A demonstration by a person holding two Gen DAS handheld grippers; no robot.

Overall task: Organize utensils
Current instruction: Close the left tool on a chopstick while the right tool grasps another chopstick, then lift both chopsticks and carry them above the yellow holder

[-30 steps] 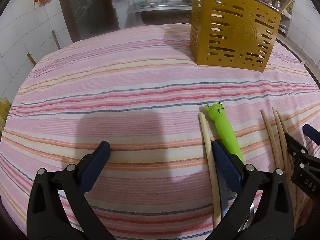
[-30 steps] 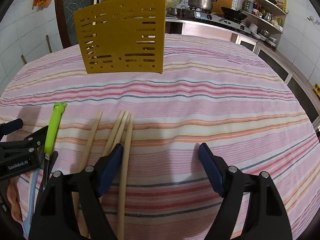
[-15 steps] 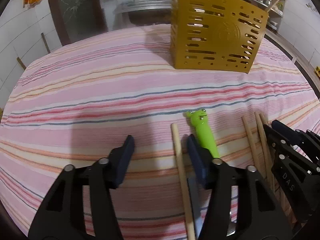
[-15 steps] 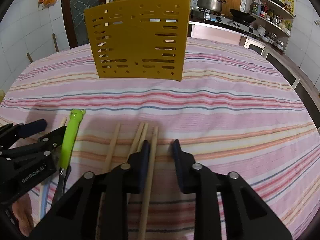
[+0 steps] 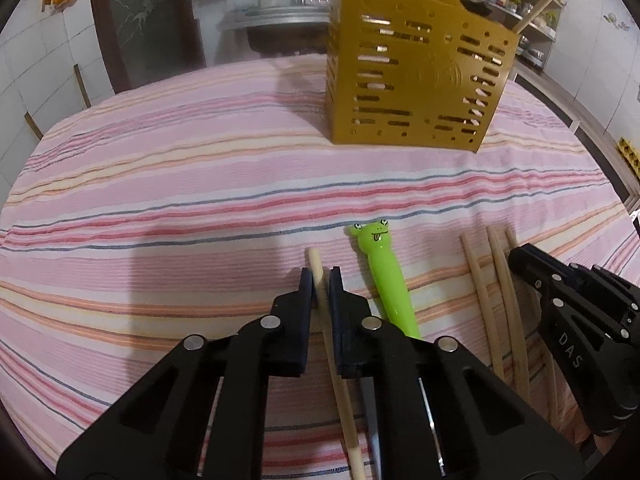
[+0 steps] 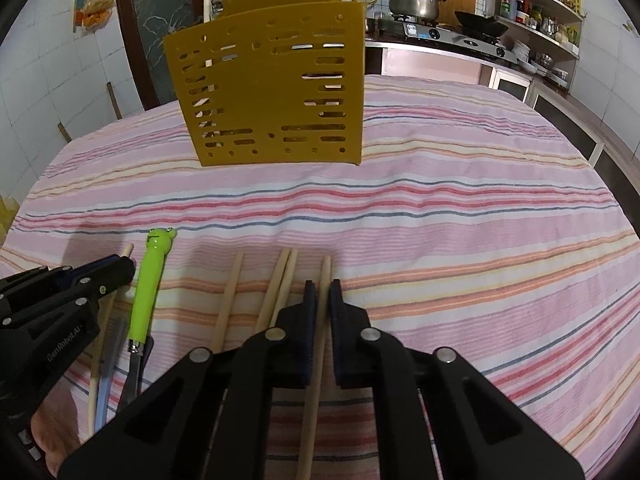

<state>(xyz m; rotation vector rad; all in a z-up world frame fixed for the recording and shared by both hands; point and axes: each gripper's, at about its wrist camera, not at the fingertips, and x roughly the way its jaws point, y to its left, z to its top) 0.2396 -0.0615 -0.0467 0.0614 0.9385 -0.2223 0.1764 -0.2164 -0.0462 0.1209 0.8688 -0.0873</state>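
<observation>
1. The striped counter [image 5: 200, 184] fills my view.
2. The yellow utensil holder [image 5: 416, 80] stands upright at the upper middle of the frame.
3. My left hand-held gripper [image 5: 320, 284], jaws just closed, pinches the leftmost chopstick [image 5: 316, 268] beside the frog-handled knife [image 5: 384, 276].
4. My right hand-held gripper [image 6: 322, 294], likewise just closed, clamps the rightmost chopstick [image 6: 325, 268]; three loose chopsticks [image 6: 276, 280] lie to its left.

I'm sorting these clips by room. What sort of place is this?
Most likely a home kitchen: a pot and a wok stand on a stove behind the table, and shelves hold bottles and bowls.
</observation>
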